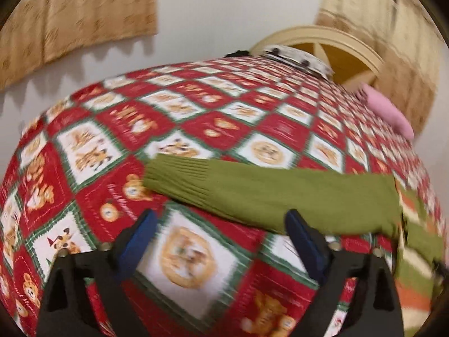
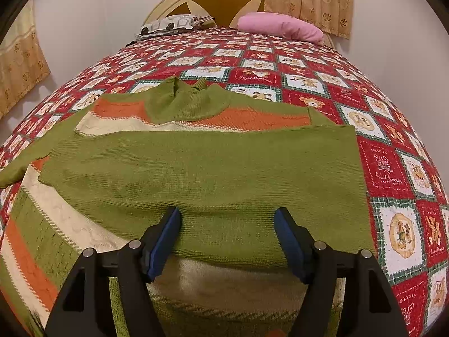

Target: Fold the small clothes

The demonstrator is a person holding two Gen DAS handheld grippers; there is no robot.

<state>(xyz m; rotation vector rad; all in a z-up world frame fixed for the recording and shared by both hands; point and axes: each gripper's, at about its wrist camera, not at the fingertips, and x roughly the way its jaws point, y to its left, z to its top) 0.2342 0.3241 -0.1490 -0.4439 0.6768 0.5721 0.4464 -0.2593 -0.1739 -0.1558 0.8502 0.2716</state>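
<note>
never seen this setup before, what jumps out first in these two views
The green sweater with orange and cream stripes lies spread across the middle of the bed, one sleeve folded over its body. Beneath it, the red-and-white teddy-bear quilt covers the whole bed. A pink pillow sits at the headboard, far right.

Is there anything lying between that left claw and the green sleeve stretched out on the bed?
Nothing visible. The left claw is open, and only bare quilt lies between it and the sleeve just ahead.
</note>
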